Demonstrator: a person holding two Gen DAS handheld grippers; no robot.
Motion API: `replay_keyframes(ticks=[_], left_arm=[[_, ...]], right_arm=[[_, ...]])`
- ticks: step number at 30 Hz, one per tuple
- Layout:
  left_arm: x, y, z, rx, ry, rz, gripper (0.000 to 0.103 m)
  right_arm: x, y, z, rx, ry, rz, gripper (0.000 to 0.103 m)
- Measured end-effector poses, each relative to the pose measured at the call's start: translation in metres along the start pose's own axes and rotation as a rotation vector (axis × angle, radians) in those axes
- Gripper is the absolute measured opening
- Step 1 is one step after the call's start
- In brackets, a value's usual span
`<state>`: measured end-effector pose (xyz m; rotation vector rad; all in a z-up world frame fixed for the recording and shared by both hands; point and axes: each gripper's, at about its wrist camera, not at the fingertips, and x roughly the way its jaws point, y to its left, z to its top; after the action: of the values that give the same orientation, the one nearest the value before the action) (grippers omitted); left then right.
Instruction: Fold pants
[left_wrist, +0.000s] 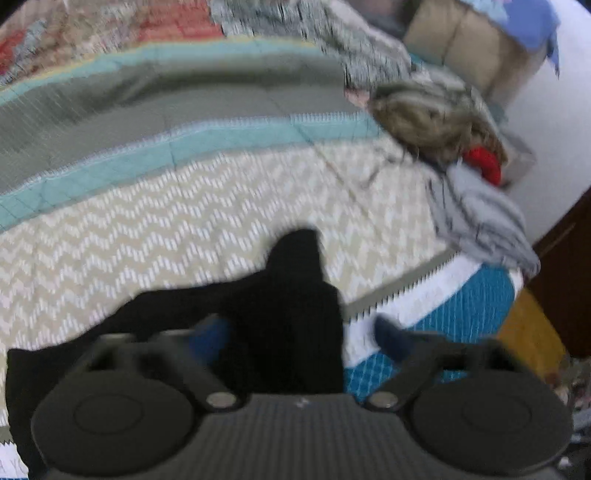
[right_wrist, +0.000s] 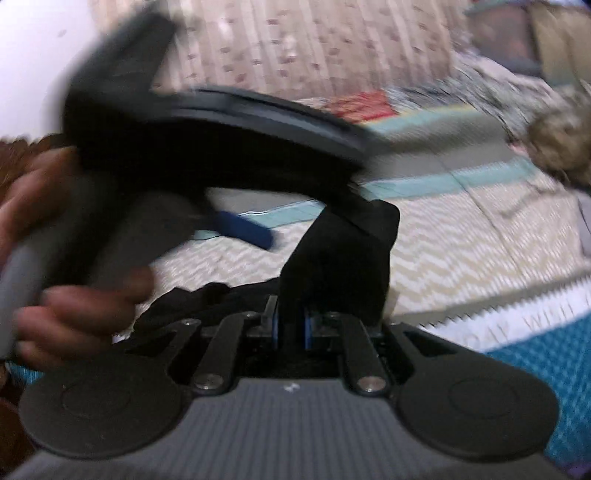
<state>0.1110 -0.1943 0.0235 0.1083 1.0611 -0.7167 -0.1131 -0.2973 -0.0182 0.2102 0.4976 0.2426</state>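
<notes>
The black pants (left_wrist: 288, 317) lie bunched on the patterned quilt (left_wrist: 184, 206), blurred by motion. In the left wrist view my left gripper (left_wrist: 301, 338) is open, its blue-padded fingers (left_wrist: 393, 338) spread either side of a raised fold of the pants. In the right wrist view my right gripper (right_wrist: 291, 326) is shut on a fold of the black pants (right_wrist: 340, 258), which stands up from between its blue pads. The left gripper (right_wrist: 314, 218) shows there too, held above and to the left by a hand (right_wrist: 74, 299), its blue finger (right_wrist: 243, 229) open over the pants.
A pile of clothes lies at the bed's right: a brown patterned garment (left_wrist: 436, 122), something red (left_wrist: 484, 162) and a grey garment (left_wrist: 480, 221). A beige cushion (left_wrist: 461, 44) stands behind. A curtain (right_wrist: 314, 48) hangs beyond the bed. The bed edge and floor (left_wrist: 528, 332) are at lower right.
</notes>
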Motion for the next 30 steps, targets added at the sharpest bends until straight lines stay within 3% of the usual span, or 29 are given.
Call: replay_keyframes(ticks=[1,4,5,6,7,9,10,11,12,17,24,26,28,29,30], left_arm=[[0.004,0.002,0.0,-0.009,0.023,0.003,0.019],[-0.01,0.024,-0.006,-0.069,-0.024,-0.021,0.018],[-0.015,0.035,-0.005,-0.097,-0.032,-0.03,0.018],[-0.02,0.046,-0.005,-0.13,-0.041,-0.042,0.018],[-0.026,0.055,-0.006,-0.155,-0.049,-0.056,0.018],[-0.038,0.072,-0.007,-0.193,-0.058,-0.081,0.018],[-0.043,0.079,-0.009,-0.203,-0.062,-0.086,0.018],[-0.048,0.085,-0.01,-0.211,-0.066,-0.087,0.018],[-0.052,0.091,-0.011,-0.222,-0.07,-0.089,0.018],[-0.085,0.13,-0.022,-0.296,-0.146,-0.112,0.019],[-0.107,0.197,-0.063,-0.407,-0.177,-0.035,0.02],[-0.099,0.217,-0.08,-0.447,-0.169,0.0,0.026],[-0.079,0.231,-0.096,-0.47,-0.136,0.063,0.048],[-0.067,0.237,-0.103,-0.483,-0.097,0.1,0.052],[-0.056,0.24,-0.109,-0.492,-0.06,0.127,0.056]], right_arm=[[0.001,0.005,0.0,-0.025,-0.006,-0.005,0.015],[-0.003,0.002,-0.003,-0.025,-0.018,0.014,0.025],[-0.005,-0.002,-0.005,-0.002,-0.025,0.039,0.045],[-0.006,-0.005,-0.007,0.011,-0.025,0.051,0.075],[-0.008,-0.006,-0.011,0.012,-0.033,0.054,0.082],[-0.005,-0.006,-0.017,-0.008,-0.02,0.061,0.074],[-0.002,-0.002,-0.017,-0.01,0.004,0.077,0.064],[0.001,0.0,-0.014,-0.01,0.026,0.097,0.034],[0.003,0.003,-0.01,-0.01,0.039,0.11,0.023],[-0.002,0.032,0.015,-0.055,-0.005,0.221,0.022],[0.034,0.098,0.02,-0.218,0.103,0.359,0.022],[0.049,0.111,0.012,-0.245,0.15,0.383,0.023],[0.074,0.116,0.0,-0.25,0.236,0.401,0.033],[0.09,0.12,-0.01,-0.263,0.308,0.4,0.049],[0.099,0.121,-0.017,-0.268,0.354,0.395,0.055]])
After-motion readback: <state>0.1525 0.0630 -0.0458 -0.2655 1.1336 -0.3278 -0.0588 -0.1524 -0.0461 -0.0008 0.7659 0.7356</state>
